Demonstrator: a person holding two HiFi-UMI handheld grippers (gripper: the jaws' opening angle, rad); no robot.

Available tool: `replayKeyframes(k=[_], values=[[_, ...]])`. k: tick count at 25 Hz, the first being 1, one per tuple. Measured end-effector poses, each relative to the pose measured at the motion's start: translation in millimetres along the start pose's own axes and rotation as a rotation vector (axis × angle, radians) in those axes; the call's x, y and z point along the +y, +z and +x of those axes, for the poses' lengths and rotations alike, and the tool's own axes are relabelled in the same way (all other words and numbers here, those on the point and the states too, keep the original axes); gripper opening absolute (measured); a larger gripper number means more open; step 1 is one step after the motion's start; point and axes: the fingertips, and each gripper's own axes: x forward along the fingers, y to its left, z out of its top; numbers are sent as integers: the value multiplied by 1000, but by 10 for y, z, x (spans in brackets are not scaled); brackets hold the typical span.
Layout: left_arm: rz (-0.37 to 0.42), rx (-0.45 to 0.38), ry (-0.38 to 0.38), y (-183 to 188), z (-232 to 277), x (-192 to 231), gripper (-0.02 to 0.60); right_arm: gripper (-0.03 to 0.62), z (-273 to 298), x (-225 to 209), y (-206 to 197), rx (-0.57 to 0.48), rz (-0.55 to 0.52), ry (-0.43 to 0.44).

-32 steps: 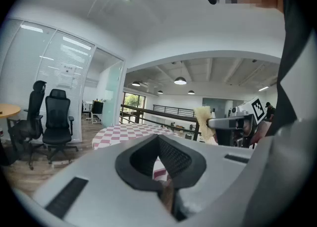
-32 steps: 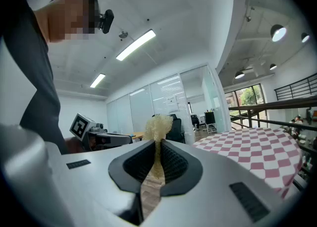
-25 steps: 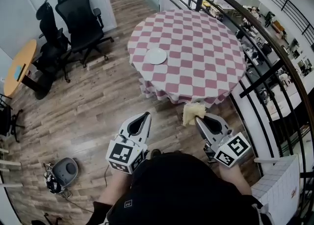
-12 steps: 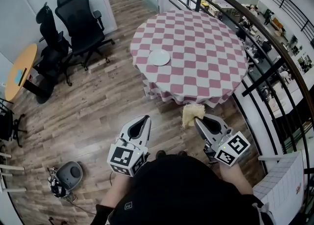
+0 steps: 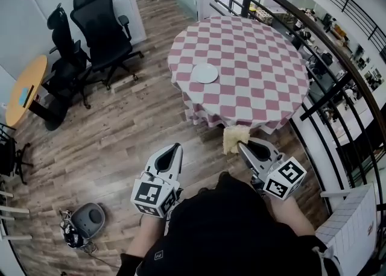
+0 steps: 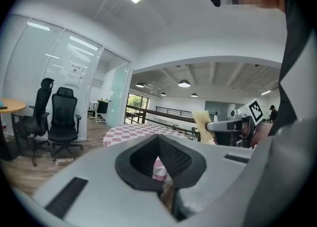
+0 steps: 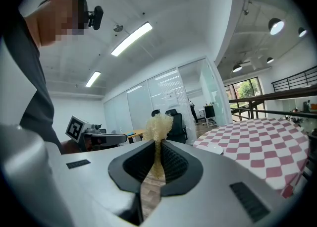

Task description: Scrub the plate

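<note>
A white plate lies near the left edge of a round table covered in a red-and-white check cloth, well ahead of both grippers. My right gripper is held over the wooden floor short of the table and is shut on a yellow sponge. The right gripper view shows the sponge pinched between the pads, with the plate far beyond on the table. My left gripper is held level beside it, shut, with nothing in it.
Two black office chairs stand at the back left beside a round wooden table. A dark railing curves along the right, past the checked table. A grey device with cables sits on the floor at the lower left. A white radiator is at the lower right.
The table and plate have drifted right and slightly lower in the head view as the person shifts. Both grippers keep their pose, and the sponge stays gripped.
</note>
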Motion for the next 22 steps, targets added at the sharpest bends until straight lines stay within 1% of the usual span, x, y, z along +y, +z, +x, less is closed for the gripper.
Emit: replayKeyframes(k=[5,7,10,13,16,22], values=[[-16,-30,9,-274,-359,5,6,40,-111,314,-250,-13,-11,-6],[-17,-26,14,-340,-342,53,6,40,-44,284,-309,-14,-5,-3],[-12,-14,26,-483,-168,221,6,40,183,98,-458,-13,11,11],[-19,8,45,-506,63,437,6,40,450,-111,-479,-3,24,33],[-25,27,67,-418,373,649,6,40,726,-386,-441,16,43,50],[-40,31,104,-164,1041,1070,6,40,1298,-1025,-337,56,68,78]])
